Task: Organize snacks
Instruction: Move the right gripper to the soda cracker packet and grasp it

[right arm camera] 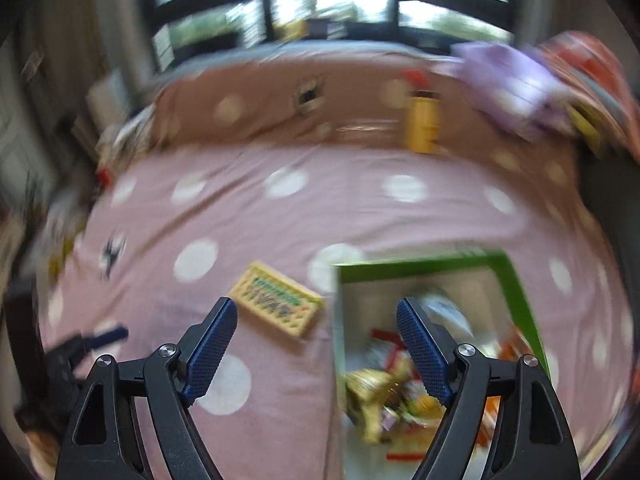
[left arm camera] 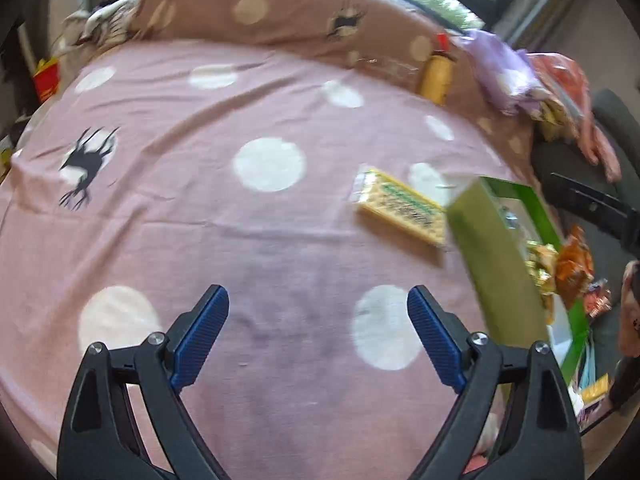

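Observation:
A yellow flat snack pack (left arm camera: 402,206) with green lettering lies on the pink dotted bedspread (left arm camera: 240,220), just left of a green box (left arm camera: 496,248) that holds several snack packets (left arm camera: 560,268). My left gripper (left arm camera: 318,306) is open and empty, low over the bedspread, with the pack ahead to its right. In the right wrist view, my right gripper (right arm camera: 316,320) is open and empty above the box's left wall (right arm camera: 338,320); the yellow pack (right arm camera: 276,300) lies just ahead between its fingers, and packets (right arm camera: 384,396) show inside the box. The left gripper (right arm camera: 96,340) shows at far left.
A yellow bottle with a red cap (left arm camera: 438,72) (right arm camera: 420,120) stands against the brown dotted pillow (left arm camera: 280,8). A purple bag (left arm camera: 504,72) and orange-red wrapping (left arm camera: 564,80) lie at the back right. A red carton (left arm camera: 46,80) sits at the bed's far left edge.

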`<state>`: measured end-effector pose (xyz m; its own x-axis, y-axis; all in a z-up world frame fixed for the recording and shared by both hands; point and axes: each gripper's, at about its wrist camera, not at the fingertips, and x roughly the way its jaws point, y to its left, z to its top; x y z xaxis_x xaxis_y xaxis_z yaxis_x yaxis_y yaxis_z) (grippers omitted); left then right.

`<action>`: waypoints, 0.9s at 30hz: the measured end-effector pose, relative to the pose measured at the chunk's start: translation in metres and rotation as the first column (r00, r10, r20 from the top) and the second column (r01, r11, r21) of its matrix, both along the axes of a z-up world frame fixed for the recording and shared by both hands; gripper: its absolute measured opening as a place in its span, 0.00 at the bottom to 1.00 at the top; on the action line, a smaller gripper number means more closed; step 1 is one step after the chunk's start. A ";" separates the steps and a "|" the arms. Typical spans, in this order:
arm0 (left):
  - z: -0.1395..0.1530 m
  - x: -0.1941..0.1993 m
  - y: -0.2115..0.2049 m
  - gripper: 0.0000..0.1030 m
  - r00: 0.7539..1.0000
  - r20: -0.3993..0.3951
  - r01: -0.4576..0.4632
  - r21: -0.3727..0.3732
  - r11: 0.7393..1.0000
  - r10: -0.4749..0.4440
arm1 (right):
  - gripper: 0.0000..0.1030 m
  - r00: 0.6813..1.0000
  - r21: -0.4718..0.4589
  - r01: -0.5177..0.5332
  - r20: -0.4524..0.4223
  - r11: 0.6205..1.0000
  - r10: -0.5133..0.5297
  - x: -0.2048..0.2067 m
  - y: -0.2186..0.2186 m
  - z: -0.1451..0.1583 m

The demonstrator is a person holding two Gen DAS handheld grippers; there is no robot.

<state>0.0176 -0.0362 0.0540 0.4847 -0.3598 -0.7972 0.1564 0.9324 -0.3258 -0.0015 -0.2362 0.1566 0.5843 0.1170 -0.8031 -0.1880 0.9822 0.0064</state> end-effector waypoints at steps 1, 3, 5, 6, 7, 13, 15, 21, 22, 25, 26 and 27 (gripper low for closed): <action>-0.003 0.001 0.005 0.89 1.000 -0.008 -0.019 0.011 1.000 0.019 | 0.80 0.998 -0.016 -0.044 -0.049 0.999 0.043 0.014 0.012 -0.008; -0.007 0.004 0.015 0.89 0.998 -0.025 -0.057 0.020 0.998 0.058 | 0.80 0.984 -0.056 -0.111 -0.143 0.992 0.103 0.042 0.031 -0.027; -0.012 0.006 0.023 0.89 0.994 -0.058 -0.093 0.015 0.996 0.094 | 0.80 0.970 -0.092 -0.143 -0.213 0.985 0.120 0.068 0.046 -0.048; -0.013 0.007 0.025 0.89 0.993 -0.066 -0.097 0.014 0.995 0.098 | 0.80 0.961 -0.117 -0.163 -0.243 0.980 0.131 0.077 0.053 -0.058; -0.014 0.007 0.027 0.89 0.992 -0.074 -0.103 0.012 0.995 0.104 | 0.80 0.950 -0.147 -0.193 -0.274 0.970 0.148 0.086 0.061 -0.069; -0.014 0.007 0.039 0.89 0.988 -0.085 -0.124 0.026 0.992 0.126 | 0.80 0.901 -0.236 -0.282 -0.398 0.930 0.173 0.113 0.079 -0.111; -0.011 0.006 0.040 0.89 0.989 -0.082 -0.122 0.018 0.992 0.123 | 0.80 0.887 -0.232 -0.293 -0.429 0.928 0.172 0.118 0.079 -0.119; -0.011 0.004 0.042 0.89 0.990 -0.084 -0.116 0.013 0.993 0.116 | 0.65 0.888 -0.098 -0.230 -0.428 0.968 0.168 0.114 0.074 -0.118; -0.010 0.004 0.042 0.89 0.990 -0.083 -0.113 0.008 0.994 0.113 | 0.64 0.887 -0.075 -0.202 -0.436 0.977 0.150 0.110 0.073 -0.118; -0.010 0.004 0.041 0.89 0.991 -0.084 -0.101 -0.013 0.995 0.099 | 0.64 0.883 0.049 -0.092 -0.458 0.995 0.104 0.096 0.070 -0.116; -0.010 0.004 0.041 0.89 0.992 -0.087 -0.097 -0.018 0.995 0.095 | 0.64 0.881 0.092 -0.049 -0.464 0.995 0.087 0.090 0.069 -0.116; -0.010 0.004 0.041 0.89 0.992 -0.088 -0.095 -0.021 0.995 0.093 | 0.64 0.882 0.139 0.003 -0.467 0.990 0.063 0.082 0.069 -0.116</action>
<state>0.0211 0.0051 0.0441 0.4464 -0.3363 -0.8292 0.0386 0.9331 -0.3576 0.0808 -0.1671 0.0406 0.1370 0.2524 -0.9579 -0.1596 0.9600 0.2301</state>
